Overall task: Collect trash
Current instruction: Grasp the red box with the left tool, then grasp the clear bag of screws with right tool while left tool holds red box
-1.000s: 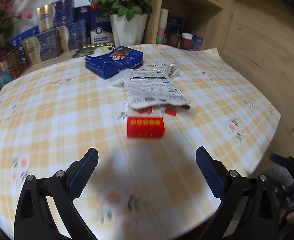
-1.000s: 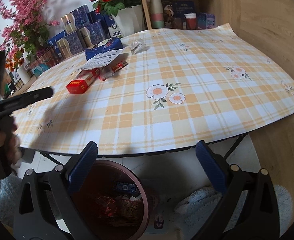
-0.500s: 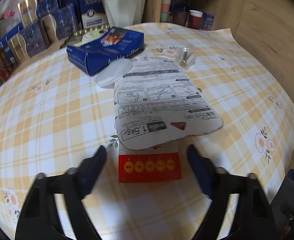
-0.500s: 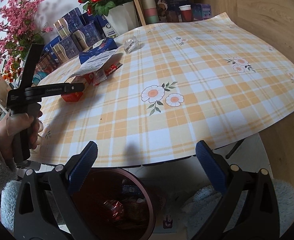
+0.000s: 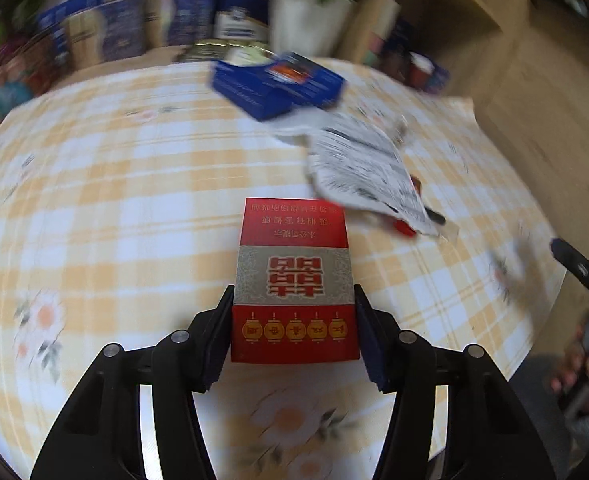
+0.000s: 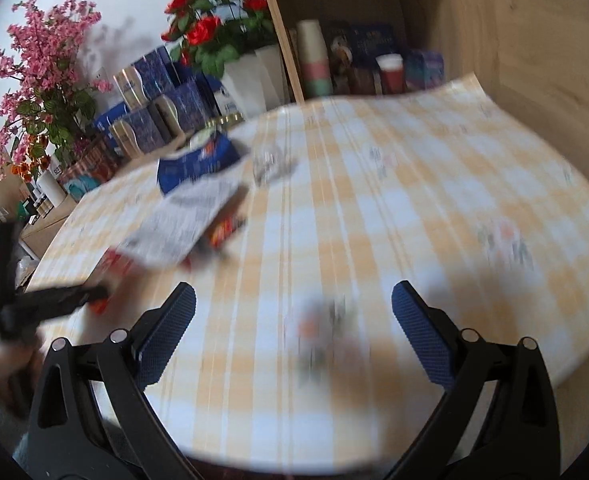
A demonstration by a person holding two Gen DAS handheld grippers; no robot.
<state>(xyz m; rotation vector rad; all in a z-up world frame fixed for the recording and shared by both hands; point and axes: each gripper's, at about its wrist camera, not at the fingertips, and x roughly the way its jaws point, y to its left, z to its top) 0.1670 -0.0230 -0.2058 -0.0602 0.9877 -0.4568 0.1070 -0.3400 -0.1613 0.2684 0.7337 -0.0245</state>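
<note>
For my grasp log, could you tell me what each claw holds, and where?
Left claw grips the red box by its two side edges at the near end; right claw holds nothing.

Both wrist views near, facing table point(image 5: 134, 184)

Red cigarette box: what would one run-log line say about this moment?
left gripper: shut on red cigarette box | right gripper: open, empty, over checked tablecloth | remaining: printed paper bag, blue carton

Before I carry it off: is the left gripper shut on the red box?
Shut. The left gripper has both jaws pressed against the sides of the red box.
</note>
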